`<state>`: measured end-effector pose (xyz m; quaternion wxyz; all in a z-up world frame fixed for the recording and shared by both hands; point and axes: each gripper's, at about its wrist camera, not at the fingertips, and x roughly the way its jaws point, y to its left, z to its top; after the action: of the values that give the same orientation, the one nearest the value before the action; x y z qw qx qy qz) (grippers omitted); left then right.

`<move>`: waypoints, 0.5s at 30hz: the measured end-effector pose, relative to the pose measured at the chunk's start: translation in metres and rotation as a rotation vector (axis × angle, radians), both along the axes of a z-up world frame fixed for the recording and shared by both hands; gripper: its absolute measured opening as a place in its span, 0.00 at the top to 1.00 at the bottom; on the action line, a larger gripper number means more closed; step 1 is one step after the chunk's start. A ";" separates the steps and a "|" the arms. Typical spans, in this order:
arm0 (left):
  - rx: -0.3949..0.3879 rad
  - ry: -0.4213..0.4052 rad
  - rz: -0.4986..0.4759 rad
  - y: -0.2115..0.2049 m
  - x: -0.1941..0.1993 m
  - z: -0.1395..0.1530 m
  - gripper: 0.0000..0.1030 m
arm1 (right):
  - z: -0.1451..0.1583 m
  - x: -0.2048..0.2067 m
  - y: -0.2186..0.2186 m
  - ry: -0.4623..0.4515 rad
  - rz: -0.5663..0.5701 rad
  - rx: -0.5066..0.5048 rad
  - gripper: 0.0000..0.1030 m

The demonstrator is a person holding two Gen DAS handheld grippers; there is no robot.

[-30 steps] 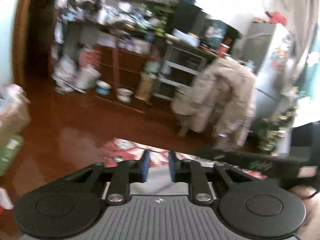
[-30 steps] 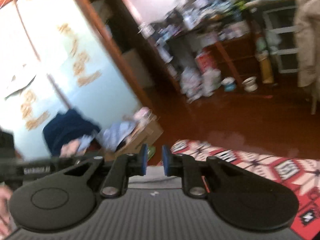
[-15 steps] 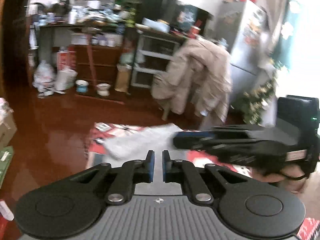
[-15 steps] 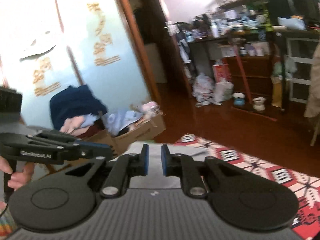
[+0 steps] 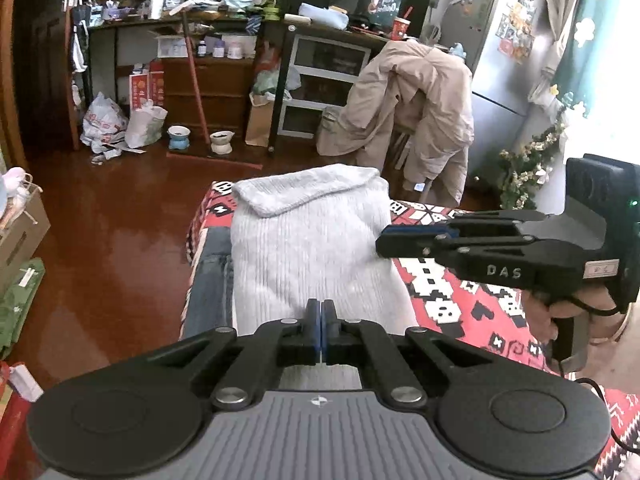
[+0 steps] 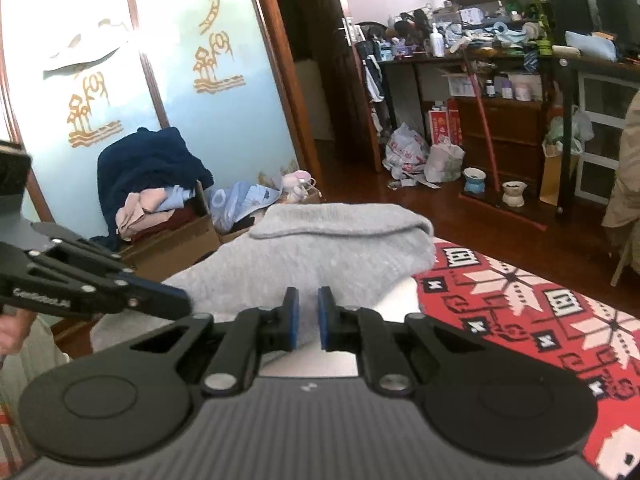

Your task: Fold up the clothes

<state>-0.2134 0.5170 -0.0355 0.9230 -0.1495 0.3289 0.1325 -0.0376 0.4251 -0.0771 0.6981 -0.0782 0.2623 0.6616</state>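
A grey knit sweater (image 5: pixel 312 248) lies on a table covered by a red patterned cloth (image 5: pixel 460 304), with a flap folded over at its far end. My left gripper (image 5: pixel 321 320) sits at the sweater's near edge with its blue pads pressed together; I see no fabric between them. The right gripper (image 5: pixel 384 240) hovers by the sweater's right edge. In the right wrist view, the right gripper (image 6: pixel 308 316) keeps a narrow gap over the sweater (image 6: pixel 344 248). The left gripper (image 6: pixel 184 304) reaches in from the left.
Blue denim (image 5: pixel 208 280) shows under the sweater's left side. A beige coat (image 5: pixel 416 120) hangs over a chair beyond the table, beside a fridge (image 5: pixel 508 60). Cardboard boxes of clothes (image 6: pixel 168 236) stand on the floor to the left. Cluttered shelves (image 5: pixel 208 40) line the back wall.
Both views have tilted down from the room onto the table, and the sweater now lies spread in front. Both pairs of fingers have narrowed; the left has shut.
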 end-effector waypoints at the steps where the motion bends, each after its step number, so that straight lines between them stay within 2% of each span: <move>1: 0.007 0.002 -0.012 -0.005 -0.002 0.001 0.97 | 0.004 -0.005 -0.003 0.000 0.005 0.013 0.85; 6: 0.036 0.053 -0.036 -0.019 -0.011 -0.008 0.94 | 0.007 -0.045 -0.004 -0.014 0.072 0.020 0.85; 11: 0.019 0.063 -0.016 -0.019 -0.035 -0.010 0.94 | -0.007 -0.062 -0.016 -0.015 0.070 -0.028 0.85; 13: 0.025 0.064 -0.008 -0.022 -0.045 -0.009 0.94 | -0.004 -0.065 -0.028 -0.013 0.068 -0.026 0.84; 15: 0.022 0.032 0.000 -0.025 -0.056 -0.004 0.94 | 0.001 -0.072 -0.034 -0.011 0.074 -0.017 0.84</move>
<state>-0.2691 0.4918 -0.0397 0.9192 -0.1370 0.3422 0.1385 -0.1096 0.3906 -0.0761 0.6739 -0.0973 0.2610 0.6843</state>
